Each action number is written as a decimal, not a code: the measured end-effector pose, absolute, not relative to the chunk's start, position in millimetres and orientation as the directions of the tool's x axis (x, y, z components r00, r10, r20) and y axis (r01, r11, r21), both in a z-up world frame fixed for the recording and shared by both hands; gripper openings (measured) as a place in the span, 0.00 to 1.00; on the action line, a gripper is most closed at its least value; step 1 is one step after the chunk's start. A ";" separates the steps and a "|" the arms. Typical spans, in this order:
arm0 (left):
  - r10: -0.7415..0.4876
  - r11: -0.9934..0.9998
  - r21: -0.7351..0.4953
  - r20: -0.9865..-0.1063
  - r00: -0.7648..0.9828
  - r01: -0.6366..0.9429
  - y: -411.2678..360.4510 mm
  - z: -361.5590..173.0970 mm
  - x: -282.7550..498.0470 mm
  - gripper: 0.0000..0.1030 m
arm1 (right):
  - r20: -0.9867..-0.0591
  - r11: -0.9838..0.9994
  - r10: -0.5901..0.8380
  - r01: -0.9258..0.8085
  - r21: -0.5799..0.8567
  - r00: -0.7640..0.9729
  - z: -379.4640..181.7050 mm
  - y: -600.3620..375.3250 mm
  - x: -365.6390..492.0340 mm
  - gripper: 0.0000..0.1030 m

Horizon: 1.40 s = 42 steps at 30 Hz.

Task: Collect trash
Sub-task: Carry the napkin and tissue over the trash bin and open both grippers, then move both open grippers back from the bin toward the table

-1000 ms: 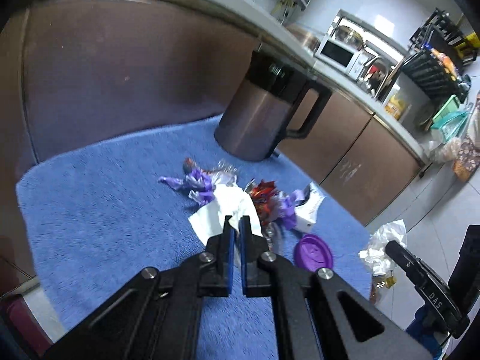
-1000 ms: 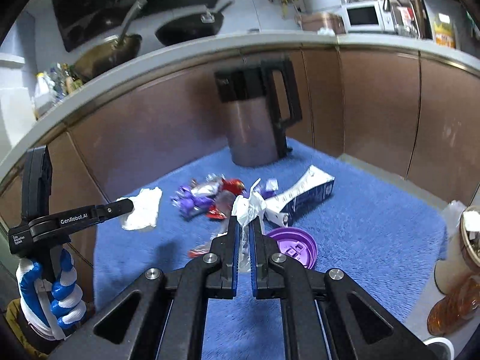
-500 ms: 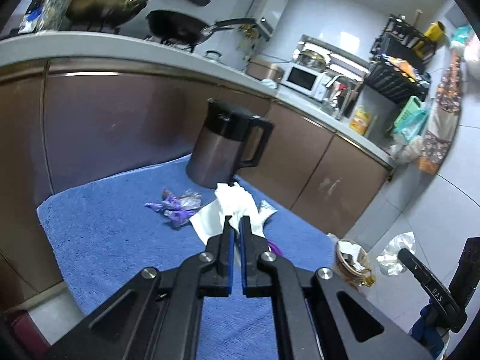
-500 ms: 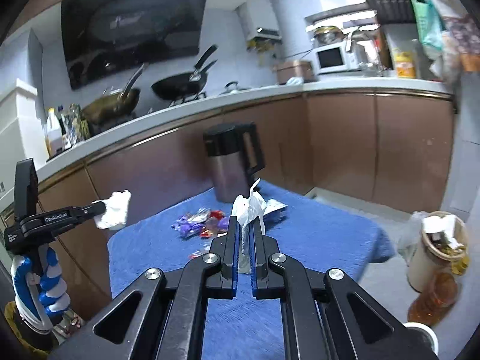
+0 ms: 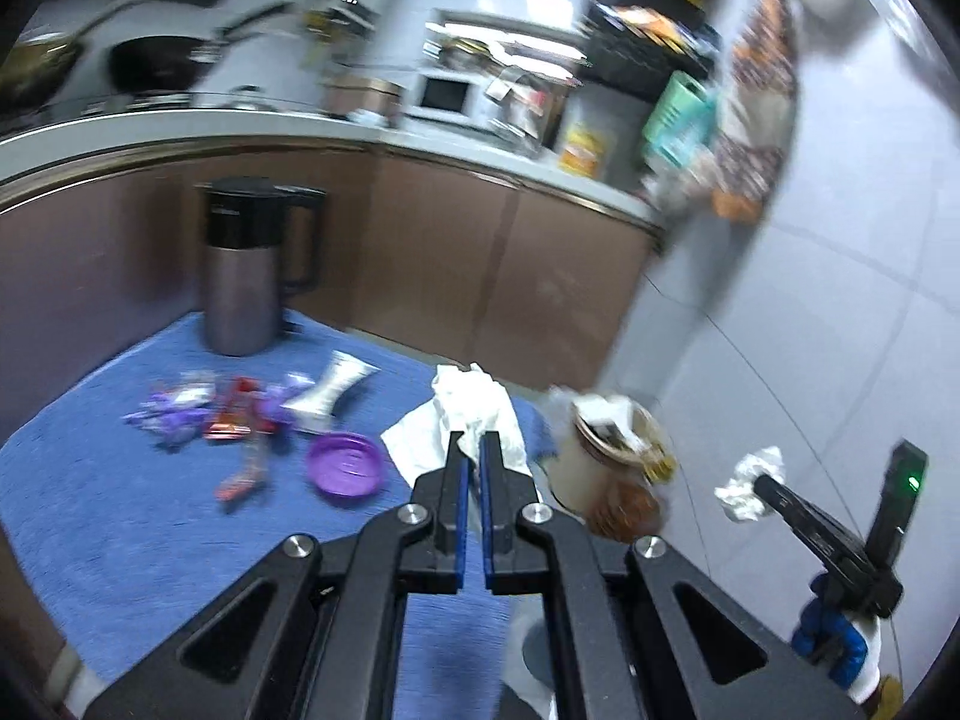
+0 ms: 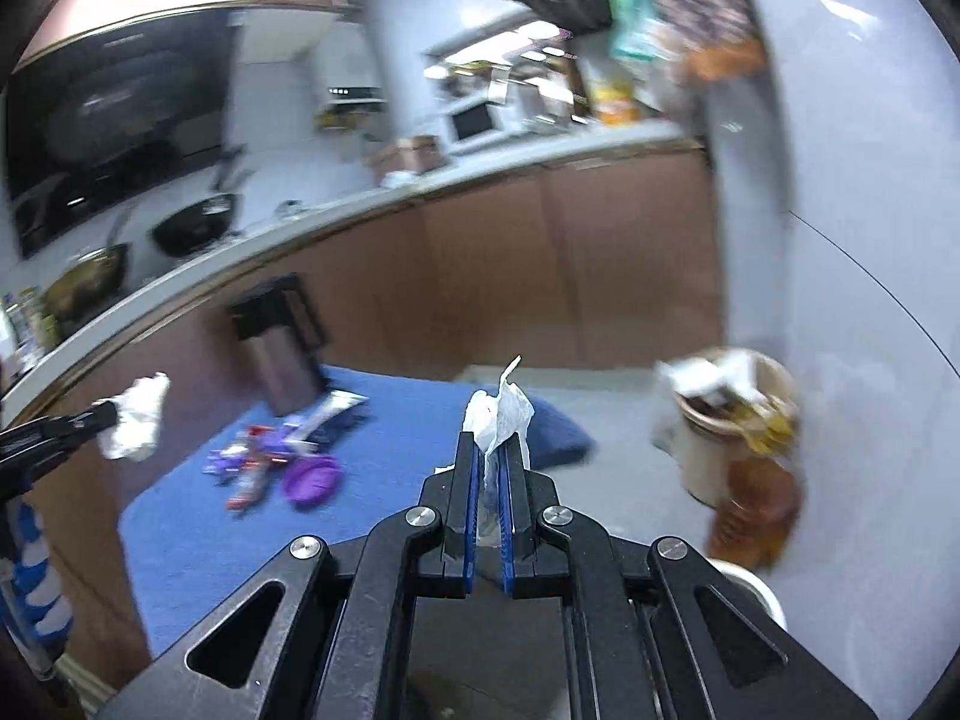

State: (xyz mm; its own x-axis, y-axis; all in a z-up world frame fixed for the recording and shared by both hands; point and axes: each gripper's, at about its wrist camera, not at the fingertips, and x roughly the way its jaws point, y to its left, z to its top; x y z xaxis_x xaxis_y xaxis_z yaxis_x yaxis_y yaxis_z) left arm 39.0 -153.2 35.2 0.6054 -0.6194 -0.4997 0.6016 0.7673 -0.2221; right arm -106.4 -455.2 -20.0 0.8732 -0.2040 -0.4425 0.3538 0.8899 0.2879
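My left gripper [image 5: 473, 441] is shut on a crumpled white tissue [image 5: 474, 405], held above the right edge of the blue towel [image 5: 120, 516]. My right gripper [image 6: 492, 444] is shut on a clear crinkled wrapper [image 6: 503, 411]; it shows in the left wrist view [image 5: 750, 480] too. A brown trash bin [image 5: 618, 462] full of scraps stands on the floor right of the towel, also in the right wrist view [image 6: 735, 426]. Purple and red candy wrappers [image 5: 198, 414], a white tube [image 5: 333, 387] and a purple lid [image 5: 345, 465] lie on the towel.
A steel kettle with a black handle [image 5: 246, 276] stands at the towel's far edge. Brown kitchen cabinets [image 5: 480, 276] run behind it under a counter with pans and a microwave. Pale floor tiles [image 5: 810, 360] lie to the right of the bin.
Both grippers have swung right and lifted away from the towel with their trash. The bin has come closer to the centre in both views. The views are blurred by motion.
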 end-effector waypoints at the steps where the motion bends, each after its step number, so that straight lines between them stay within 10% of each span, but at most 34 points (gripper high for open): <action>1: -0.630 0.752 -0.212 -0.513 0.584 0.625 -167.4 31.0 36.2 0.03 | -0.458 0.877 -0.224 0.383 0.290 0.860 -26.2 -463.2 -109.3 0.06; 21: -0.581 0.453 -0.151 -0.797 0.162 0.879 -434.7 -110.2 -3.2 0.03 | -0.716 0.653 -0.347 0.704 0.279 0.605 -161.0 -573.7 -143.4 0.07; 42: -0.626 0.473 -0.265 -0.772 0.109 0.841 -416.7 -106.7 16.4 0.06 | -0.744 0.644 -0.378 0.734 0.216 0.551 -174.6 -574.9 -138.0 0.34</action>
